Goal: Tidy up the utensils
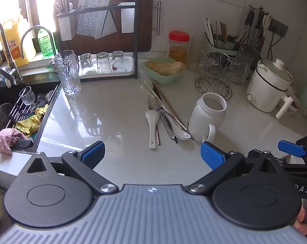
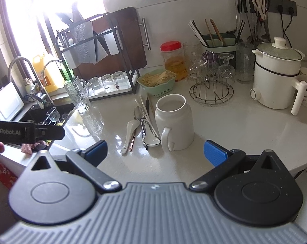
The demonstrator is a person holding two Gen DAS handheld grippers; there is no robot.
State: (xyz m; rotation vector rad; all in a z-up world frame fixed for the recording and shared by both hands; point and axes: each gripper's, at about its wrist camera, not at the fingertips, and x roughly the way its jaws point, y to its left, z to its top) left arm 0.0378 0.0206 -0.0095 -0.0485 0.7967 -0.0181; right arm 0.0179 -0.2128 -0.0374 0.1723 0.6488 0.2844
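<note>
Both cams sit low at the near edge of the countertop (image 1: 112, 111), looking out along their fingers toward the far wall. Left wrist view sits further left, taking in more of the sink (image 1: 15, 109). Right wrist view sits closer to the white mug (image 2: 174, 122). Both share the mug, the utensil pile (image 1: 163, 118) and the far dish rack (image 2: 96, 65).

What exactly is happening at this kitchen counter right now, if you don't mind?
A person holds two blue-padded grippers over the pale countertop, and both the left gripper and the right gripper are open and empty. A loose pile of spoons and chopsticks lies beside the tall white ceramic mug, which looks empty. Nothing has been picked up yet.
</note>
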